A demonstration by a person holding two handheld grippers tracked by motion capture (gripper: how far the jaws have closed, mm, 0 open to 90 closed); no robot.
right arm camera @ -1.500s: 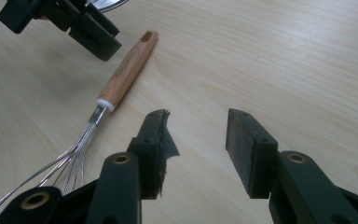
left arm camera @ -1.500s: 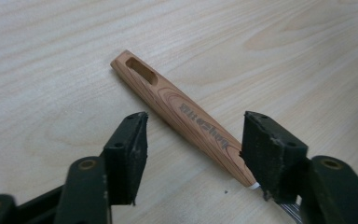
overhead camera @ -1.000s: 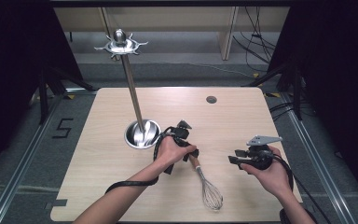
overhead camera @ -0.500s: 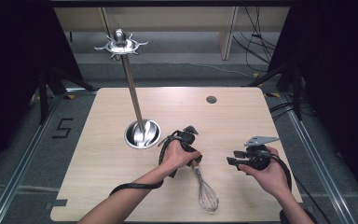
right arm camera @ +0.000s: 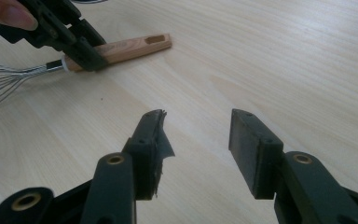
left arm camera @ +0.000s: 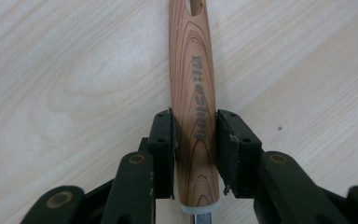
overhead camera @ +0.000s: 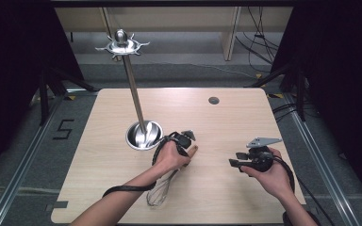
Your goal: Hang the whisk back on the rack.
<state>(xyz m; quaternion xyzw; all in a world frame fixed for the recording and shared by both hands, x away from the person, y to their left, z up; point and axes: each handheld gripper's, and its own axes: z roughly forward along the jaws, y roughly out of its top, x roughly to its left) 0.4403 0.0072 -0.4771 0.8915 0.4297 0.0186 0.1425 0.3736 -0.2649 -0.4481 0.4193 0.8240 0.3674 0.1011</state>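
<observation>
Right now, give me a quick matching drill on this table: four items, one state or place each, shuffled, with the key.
Items:
1. whisk handle
2. right tool
3. steel bowl
4. whisk wires

States or places:
A. open, nothing between the jaws
B. at the foot of the tall metal stand
C. clamped between the left tool pads, which have just been closing
D. lying on the table, towards the person's edge

Pairs: 1-C, 2-A, 3-B, 4-D

whisk [overhead camera: 162, 188] on table [overhead camera: 245, 117] | stand [overhead camera: 141, 134] behind | right gripper [overhead camera: 234, 163] right
</observation>
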